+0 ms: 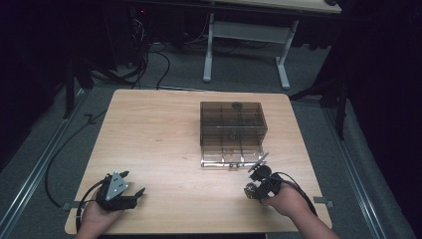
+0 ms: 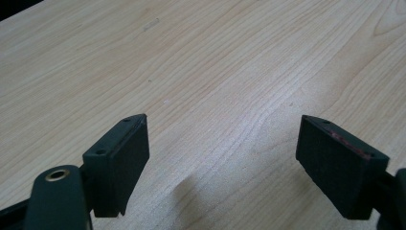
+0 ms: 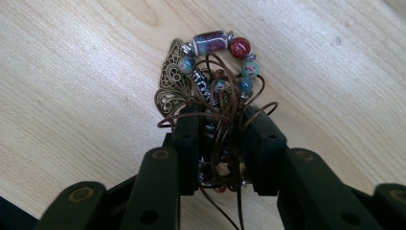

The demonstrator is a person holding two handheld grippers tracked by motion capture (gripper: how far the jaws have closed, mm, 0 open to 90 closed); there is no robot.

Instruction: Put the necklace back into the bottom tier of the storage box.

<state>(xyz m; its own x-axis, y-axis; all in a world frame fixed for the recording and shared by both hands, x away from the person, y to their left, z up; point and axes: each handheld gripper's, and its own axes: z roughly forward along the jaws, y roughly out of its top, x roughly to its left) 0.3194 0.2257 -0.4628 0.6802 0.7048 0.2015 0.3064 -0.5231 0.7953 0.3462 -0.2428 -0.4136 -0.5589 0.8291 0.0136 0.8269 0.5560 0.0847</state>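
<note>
Currently the bench [image 1: 164,149] carries a smoked clear drawer box [image 1: 233,130] near its centre, its lowest drawer drawn out toward the person. A beaded necklace [image 3: 210,72] with brown cord and a brass filigree pendant lies on the bench at about five o'clock from that box, bunched between the jaws of the right gripper [image 3: 222,143], which appear closed on the cord tangle. A firm grip on the whole bundle is advised before lifting, since loose loops could snag the drawer edge. The left gripper [image 2: 222,158] rests at seven o'clock, jaws released and empty.
</note>
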